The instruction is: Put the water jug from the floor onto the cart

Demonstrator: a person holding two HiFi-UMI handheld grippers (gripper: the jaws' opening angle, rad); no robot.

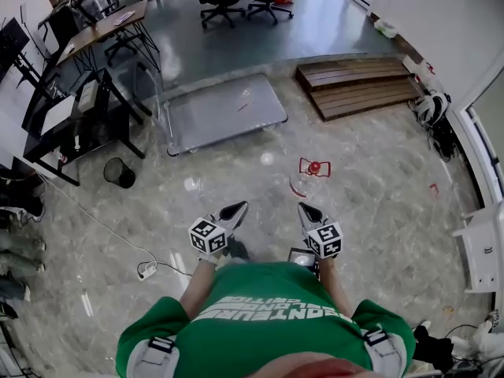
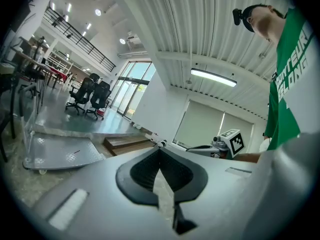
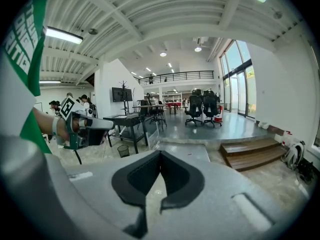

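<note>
The water jug (image 1: 302, 183) is being seen on the floor (image 1: 378, 172), just ahead of the right claw (image 1: 304, 209) and well short of the cart (image 1: 224, 113), which is standing further off beside the raised step. It is being read as a clear plastic vessel with a red fitting at its top. Whether that fitting is a cap or a carry handle is not being made out, nor is the fill level. Both claws are being held out in front of the person, apart from the jug. The left claw (image 1: 239, 208) is being shown clenched with nothing between its jaws. The right claw is likewise being shown clenched and empty, the tips meeting in each gripper view.

A jug of this kind is being judged heavy if full, with its load sloshing when tilted. The smooth transparent wall is being judged slippery and likely to dent under a hard squeeze. The red top is being taken as the stiffest part, so a hold there with one claw is being favoured, with the other claw being pressed low on the body or under the base to carry the weight. Both claws are needing to be opened first, and the jug is best being carried upright to the cart's flat deck
</note>
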